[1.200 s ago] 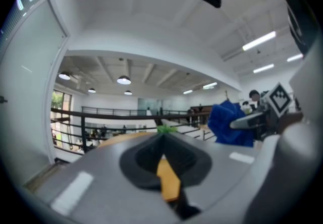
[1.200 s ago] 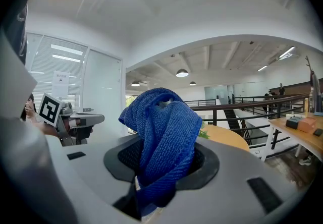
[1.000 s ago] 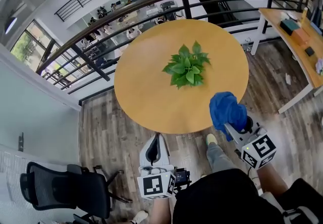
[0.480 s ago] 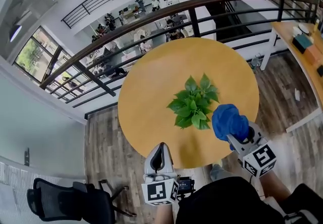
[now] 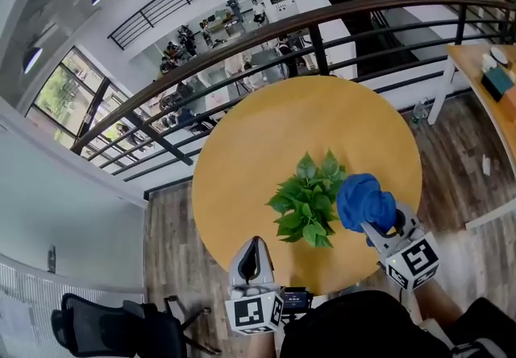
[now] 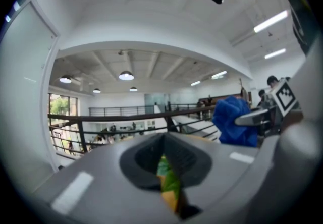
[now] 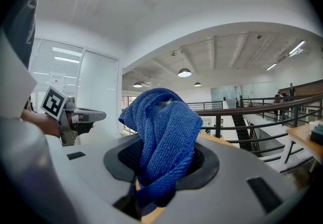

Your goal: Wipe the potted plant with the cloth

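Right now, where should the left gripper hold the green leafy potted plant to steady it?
Probably low at the base of the green leafy potted plant, from the near left side, where the left gripper sits with fingers shut. Its leaves spread and hide that base from above, and the blue terry cloth crowds its right.

Head view looks steeply down; both level gripper views share cloth (image 6: 234,119).

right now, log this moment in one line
left tool shut, empty | right tool shut on blue cloth | plant on round table | cloth beside plant
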`<action>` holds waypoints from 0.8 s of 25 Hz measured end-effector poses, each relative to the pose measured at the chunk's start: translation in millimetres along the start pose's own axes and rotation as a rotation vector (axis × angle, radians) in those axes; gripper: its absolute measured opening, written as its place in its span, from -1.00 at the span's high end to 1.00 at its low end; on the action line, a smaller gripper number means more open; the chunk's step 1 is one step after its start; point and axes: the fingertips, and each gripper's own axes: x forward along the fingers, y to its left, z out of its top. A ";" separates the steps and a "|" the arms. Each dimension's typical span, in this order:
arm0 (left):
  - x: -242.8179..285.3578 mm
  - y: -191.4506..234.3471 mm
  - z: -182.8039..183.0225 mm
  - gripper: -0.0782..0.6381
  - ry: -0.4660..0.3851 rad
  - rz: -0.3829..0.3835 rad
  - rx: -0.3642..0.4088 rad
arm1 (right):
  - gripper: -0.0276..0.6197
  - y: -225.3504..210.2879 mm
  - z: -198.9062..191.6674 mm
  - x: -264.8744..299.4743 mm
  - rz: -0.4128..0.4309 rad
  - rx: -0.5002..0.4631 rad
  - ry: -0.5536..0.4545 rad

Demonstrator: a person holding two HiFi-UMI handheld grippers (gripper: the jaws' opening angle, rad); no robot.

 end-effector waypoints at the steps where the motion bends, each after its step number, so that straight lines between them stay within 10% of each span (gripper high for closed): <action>1: 3.3 -0.2 -0.6 0.78 0.001 0.005 0.001 | 0.41 -3.7 -0.7 3.1 0.004 -0.001 -0.001; 9: 27.5 3.4 -11.6 0.76 0.002 -0.006 -0.023 | 0.41 -29.9 -10.1 25.1 0.003 0.001 0.009; 20: 60.3 -8.4 -39.9 0.11 0.026 -0.193 0.017 | 0.41 -34.8 -11.8 39.0 -0.013 -0.012 0.031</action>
